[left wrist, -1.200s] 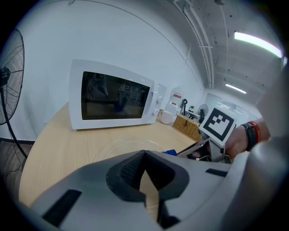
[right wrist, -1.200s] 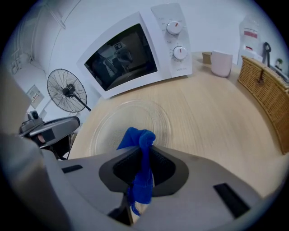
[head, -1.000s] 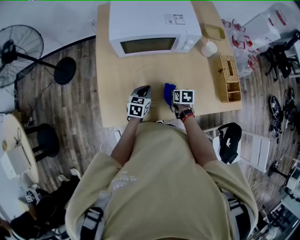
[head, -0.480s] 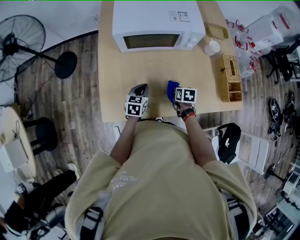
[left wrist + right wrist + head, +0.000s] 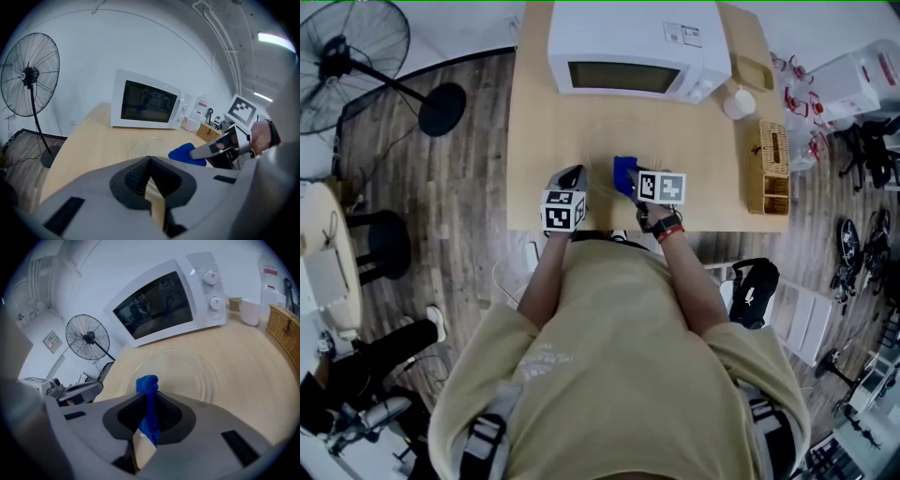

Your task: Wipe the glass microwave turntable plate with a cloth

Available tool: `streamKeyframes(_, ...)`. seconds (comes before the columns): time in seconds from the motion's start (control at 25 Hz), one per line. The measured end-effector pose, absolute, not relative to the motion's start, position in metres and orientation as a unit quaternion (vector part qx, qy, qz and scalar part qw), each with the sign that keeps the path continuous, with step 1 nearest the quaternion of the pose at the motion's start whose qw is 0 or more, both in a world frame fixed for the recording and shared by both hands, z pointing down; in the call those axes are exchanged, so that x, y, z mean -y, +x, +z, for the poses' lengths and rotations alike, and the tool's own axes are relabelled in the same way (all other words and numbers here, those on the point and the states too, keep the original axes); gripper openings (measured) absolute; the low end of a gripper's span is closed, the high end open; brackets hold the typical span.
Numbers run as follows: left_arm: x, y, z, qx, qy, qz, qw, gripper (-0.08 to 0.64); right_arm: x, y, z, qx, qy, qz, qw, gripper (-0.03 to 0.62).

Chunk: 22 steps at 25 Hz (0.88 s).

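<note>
Shifted left since 0.5 s ago, the right gripper (image 5: pixel 630 184) clamps the blue cloth (image 5: pixel 624 173) in its fingers at the glass plate (image 5: pixel 206 377) edge; the left gripper (image 5: pixel 575 177) fingers are closed, empty, above the tabletop (image 5: pixel 544 112).

The person wears a pale yellow short-sleeved T-shirt (image 5: pixel 619 356) with a faint white print on the chest. Just behind the right gripper (image 5: pixel 147 404), a red-and-black wristband (image 5: pixel 667 230) circles the wrist. That tool and the left gripper (image 5: pixel 149 164) have grey shells with black textured jaw pads. Each carries a cube (image 5: pixel 563 211) of black-and-white square markers.
</note>
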<state>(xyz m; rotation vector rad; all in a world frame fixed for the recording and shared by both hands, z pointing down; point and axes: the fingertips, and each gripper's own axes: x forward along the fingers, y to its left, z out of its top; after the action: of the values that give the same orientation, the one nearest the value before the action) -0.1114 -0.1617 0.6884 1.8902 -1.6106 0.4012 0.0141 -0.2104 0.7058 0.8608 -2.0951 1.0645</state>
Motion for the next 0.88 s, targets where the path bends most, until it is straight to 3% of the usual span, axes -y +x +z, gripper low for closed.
streamKeyframes(0.36,0.125,-0.154,0.690,0.656,0.669,0.140,0.318,0.018,0.165,-0.060,0.714,0.823,0.228,0.387,0.347,0.072)
streamKeyframes(0.88,0.098,-0.163,0.686,0.661,0.664,0.151,0.315,0.018,0.149,-0.083,0.748,0.819,0.206,0.341,0.412,0.072)
